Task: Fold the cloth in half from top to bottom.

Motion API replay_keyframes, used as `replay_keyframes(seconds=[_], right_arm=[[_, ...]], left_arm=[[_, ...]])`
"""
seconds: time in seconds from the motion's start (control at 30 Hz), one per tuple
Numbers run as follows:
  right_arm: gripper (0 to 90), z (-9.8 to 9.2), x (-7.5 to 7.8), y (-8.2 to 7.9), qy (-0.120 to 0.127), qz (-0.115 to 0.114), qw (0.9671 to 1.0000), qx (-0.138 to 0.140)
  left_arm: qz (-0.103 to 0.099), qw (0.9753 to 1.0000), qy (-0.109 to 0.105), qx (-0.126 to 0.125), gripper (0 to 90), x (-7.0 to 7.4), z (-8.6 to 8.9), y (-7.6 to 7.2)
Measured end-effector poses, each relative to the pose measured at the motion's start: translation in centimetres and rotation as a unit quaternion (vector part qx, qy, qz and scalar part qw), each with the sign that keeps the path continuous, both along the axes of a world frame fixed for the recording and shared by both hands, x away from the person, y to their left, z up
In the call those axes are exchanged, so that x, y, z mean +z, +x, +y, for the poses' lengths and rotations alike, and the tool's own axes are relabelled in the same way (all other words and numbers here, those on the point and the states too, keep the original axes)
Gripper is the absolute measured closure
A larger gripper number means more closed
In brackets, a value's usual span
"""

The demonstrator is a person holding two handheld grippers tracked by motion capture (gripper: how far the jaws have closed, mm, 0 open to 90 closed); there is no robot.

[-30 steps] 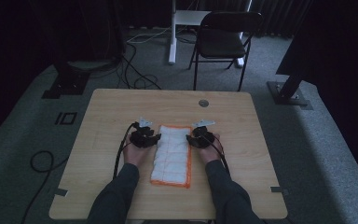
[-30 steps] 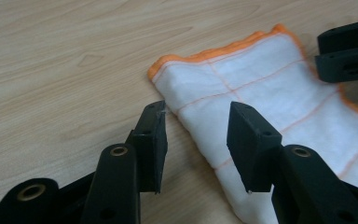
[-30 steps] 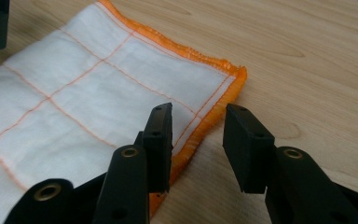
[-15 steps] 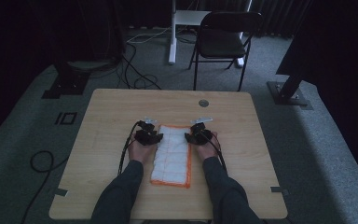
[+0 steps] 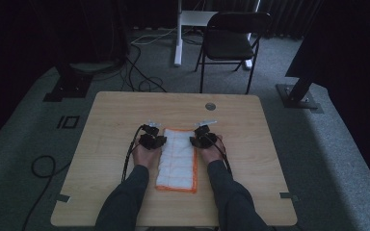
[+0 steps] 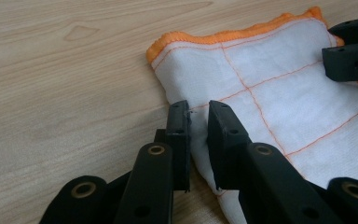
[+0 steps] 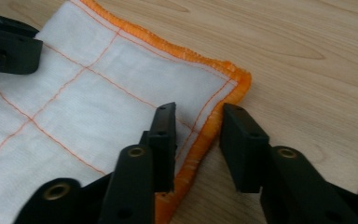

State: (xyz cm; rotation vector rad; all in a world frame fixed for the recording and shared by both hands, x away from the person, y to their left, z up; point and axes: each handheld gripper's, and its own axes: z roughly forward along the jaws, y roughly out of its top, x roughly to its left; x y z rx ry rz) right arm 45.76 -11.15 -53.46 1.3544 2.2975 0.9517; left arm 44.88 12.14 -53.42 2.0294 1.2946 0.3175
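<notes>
A folded white cloth (image 5: pixel 178 159) with an orange hem and thin orange grid lines lies lengthwise in the middle of the wooden table (image 5: pixel 115 110). My left gripper (image 5: pixel 155 139) is at the cloth's far left corner. In the left gripper view its jaws (image 6: pixel 198 109) stand nearly together, with the cloth's (image 6: pixel 270 79) left edge bunched up between them. My right gripper (image 5: pixel 200 139) is at the far right corner. Its jaws (image 7: pixel 198 114) are apart and straddle the orange hem of the cloth (image 7: pixel 98 98), one jaw over the white part, the other over bare wood.
A small round grommet (image 5: pixel 210 106) is set in the table beyond the cloth. A black folding chair (image 5: pixel 233 43) and a white stand (image 5: pixel 179 33) are on the carpet behind the table. Cables (image 5: pixel 130 159) trail from the grippers.
Both grippers have moved slightly inward and forward, up to the cloth's far corners. The cloth lies where it was.
</notes>
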Motion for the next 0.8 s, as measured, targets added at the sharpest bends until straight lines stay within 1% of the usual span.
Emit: replay_keyframes(seconds=[0.2, 0.33, 0.4, 0.47, 0.53, 0.6, 0.73, 0.8], right_arm=[[83.0, 0.3, 0.0, 0.1, 0.009, 0.004, 0.9999, 0.011], [85.3, 0.5, 0.0, 0.3, 0.002, -0.004, 1.0000, 0.005], [85.7, 0.6, 0.0, 0.5, -0.002, -0.009, 1.0000, 0.003], [85.7, 0.7, 0.1, 0.4, -0.001, -0.012, 0.9999, 0.000], [85.9, 0.7, 0.2, 0.4, -0.003, -0.018, 0.9998, 0.001], [85.9, 0.6, 0.5, 0.3, 0.000, -0.025, 0.9997, 0.000], [86.0, 0.4, 1.0, 0.3, 0.007, -0.038, 0.9992, 0.001], [86.0, 0.2, 1.2, 0.2, 0.007, -0.044, 0.9990, 0.001]], left_arm=[[0.001, 1.0000, -0.001, 0.004, 80.1, 0.0, 0.0, 0.0], [0.006, 1.0000, -0.007, 0.001, 83.2, 0.0, 0.0, 0.2], [0.010, 0.9999, -0.001, -0.004, 85.1, 0.3, -0.1, 0.5], [0.009, 0.9999, 0.003, -0.007, 86.1, 0.5, -0.1, 0.6], [0.009, 0.9999, 0.002, -0.007, 86.7, 0.7, -0.1, 0.7], [0.009, 0.9999, 0.000, -0.007, 87.1, 0.7, -0.1, 0.7], [0.002, 0.9999, -0.008, -0.006, 87.4, 1.2, -0.1, 0.7], [-0.006, 0.9999, -0.013, -0.007, 87.4, 1.7, -0.1, 0.6]])
